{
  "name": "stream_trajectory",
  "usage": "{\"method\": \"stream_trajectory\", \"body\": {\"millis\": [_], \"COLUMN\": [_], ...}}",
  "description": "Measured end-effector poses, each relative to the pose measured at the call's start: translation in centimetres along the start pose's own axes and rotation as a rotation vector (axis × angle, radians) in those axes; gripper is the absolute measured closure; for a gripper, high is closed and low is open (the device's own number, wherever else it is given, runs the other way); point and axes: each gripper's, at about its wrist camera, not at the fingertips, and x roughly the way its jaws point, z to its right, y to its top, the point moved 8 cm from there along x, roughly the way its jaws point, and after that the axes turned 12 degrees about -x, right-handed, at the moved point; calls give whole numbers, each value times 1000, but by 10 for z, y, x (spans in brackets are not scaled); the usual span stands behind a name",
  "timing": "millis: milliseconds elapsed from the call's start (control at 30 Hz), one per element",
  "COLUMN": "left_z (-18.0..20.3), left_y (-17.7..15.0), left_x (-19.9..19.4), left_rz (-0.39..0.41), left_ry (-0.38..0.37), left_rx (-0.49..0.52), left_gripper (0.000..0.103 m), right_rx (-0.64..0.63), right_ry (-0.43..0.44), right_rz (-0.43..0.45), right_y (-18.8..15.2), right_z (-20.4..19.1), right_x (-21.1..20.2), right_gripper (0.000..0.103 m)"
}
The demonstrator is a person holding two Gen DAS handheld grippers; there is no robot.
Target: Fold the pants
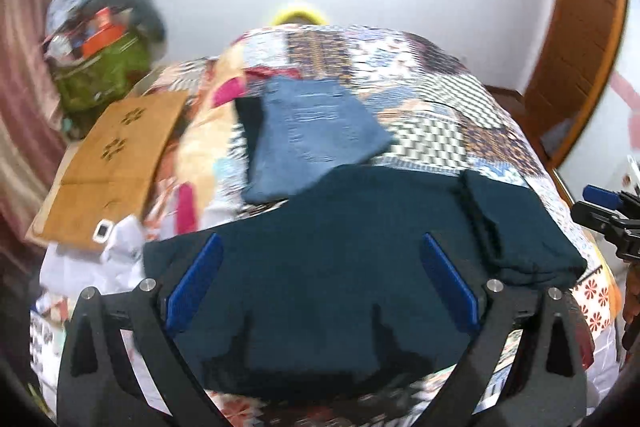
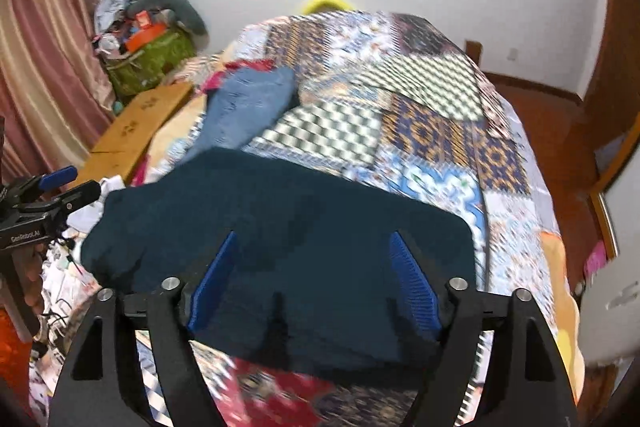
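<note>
Dark teal pants (image 1: 340, 235) lie folded on the patchwork bedspread (image 1: 440, 99), with a thicker folded part at the right (image 1: 520, 227). They also show in the right wrist view (image 2: 288, 219). My left gripper (image 1: 322, 283) is open and empty, its blue pads above the pants. My right gripper (image 2: 316, 279) is open and empty over the same pants. The right gripper shows at the right edge of the left wrist view (image 1: 608, 211); the left gripper shows at the left edge of the right wrist view (image 2: 52, 195).
Folded blue jeans (image 1: 312, 135) lie on the bed beyond the pants. A brown cardboard box (image 1: 112, 155) sits at the bed's left, with a green bag of clutter (image 1: 96, 71) behind it. Pink curtains (image 2: 36, 67) hang left; a wooden floor (image 2: 560, 131) is right.
</note>
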Motion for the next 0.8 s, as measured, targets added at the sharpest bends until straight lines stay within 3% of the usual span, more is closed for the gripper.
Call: {"method": "stream_trajectory", "body": {"millis": [167,367,500,633,800], "left_z": [-70,-144,-167,-171,-163], "left_y": [-14,-57,-84,-109,-136], "left_x": [2,21,29,42,59], "left_rz": [-61,-209,-296,-387,-497], "left_ry": [40,63,36,-32,-133], "left_rx": [-159,-366,-464,-538,-650], "left_gripper": [3,3,3,3,3], "right_rx": [-33,-31,-25,-101,-66], "right_ry": [37,83,107,44,60], "right_rz": [-32,-139,-218,-201,-211], "right_y": [5,-14,-38,-42,-40], "right_z": [-30,-55,-68,-74,-71], "right_x": [25,60,78,76,76], "right_gripper": [21,21,21,18,16]}}
